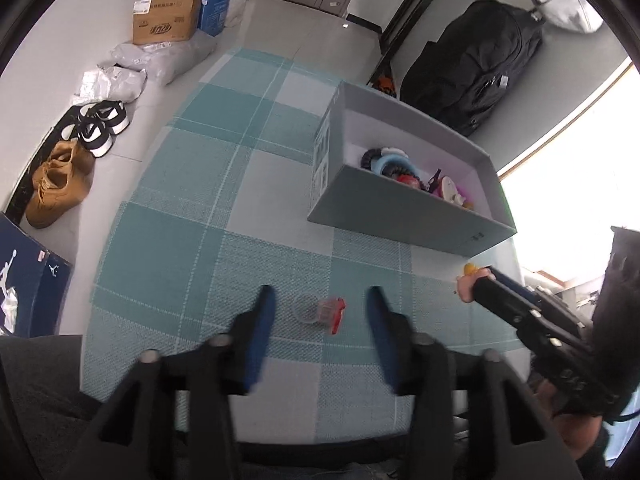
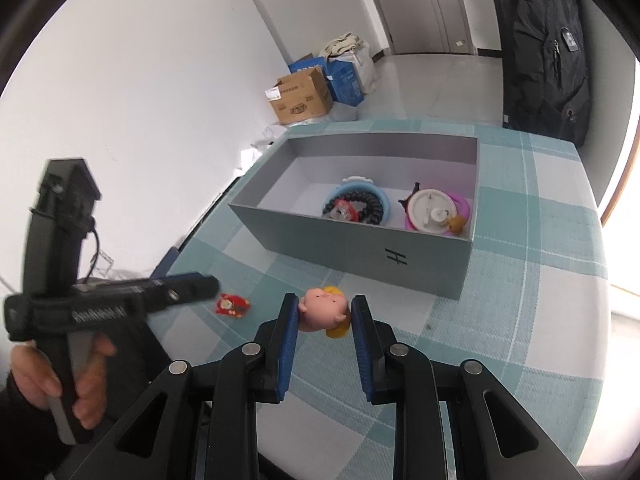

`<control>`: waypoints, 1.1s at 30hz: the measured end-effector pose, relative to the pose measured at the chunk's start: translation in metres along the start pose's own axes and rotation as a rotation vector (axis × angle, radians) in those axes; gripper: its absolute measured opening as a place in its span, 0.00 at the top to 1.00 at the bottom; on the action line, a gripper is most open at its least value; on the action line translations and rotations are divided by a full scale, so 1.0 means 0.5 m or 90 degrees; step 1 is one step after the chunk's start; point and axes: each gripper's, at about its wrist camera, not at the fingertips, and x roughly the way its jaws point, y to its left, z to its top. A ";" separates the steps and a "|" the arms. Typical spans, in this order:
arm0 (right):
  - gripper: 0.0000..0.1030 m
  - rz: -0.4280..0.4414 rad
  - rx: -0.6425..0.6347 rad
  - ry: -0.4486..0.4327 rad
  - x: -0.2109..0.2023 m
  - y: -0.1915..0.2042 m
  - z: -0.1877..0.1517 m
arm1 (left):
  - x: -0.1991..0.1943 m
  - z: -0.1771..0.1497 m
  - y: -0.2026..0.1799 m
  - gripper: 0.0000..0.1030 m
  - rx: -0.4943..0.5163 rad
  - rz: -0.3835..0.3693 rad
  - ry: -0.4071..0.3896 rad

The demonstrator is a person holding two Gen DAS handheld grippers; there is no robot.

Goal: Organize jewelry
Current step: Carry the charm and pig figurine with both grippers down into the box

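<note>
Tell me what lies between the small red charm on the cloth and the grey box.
Only bare checked teal cloth lies between the red charm and the grey box, seen from the right wrist.

Backpack point(image 1: 476, 64), cardboard box point(image 1: 168, 16), possibly sneakers point(image 1: 100, 124).

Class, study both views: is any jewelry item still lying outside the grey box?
Yes. A small red charm lies loose on the checked cloth, outside the grey box, beneath the open left gripper.
</note>
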 end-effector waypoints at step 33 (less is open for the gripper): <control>0.75 0.091 0.103 -0.121 -0.070 -0.097 0.102 | -0.057 0.044 -0.132 0.77 0.124 -0.049 -0.108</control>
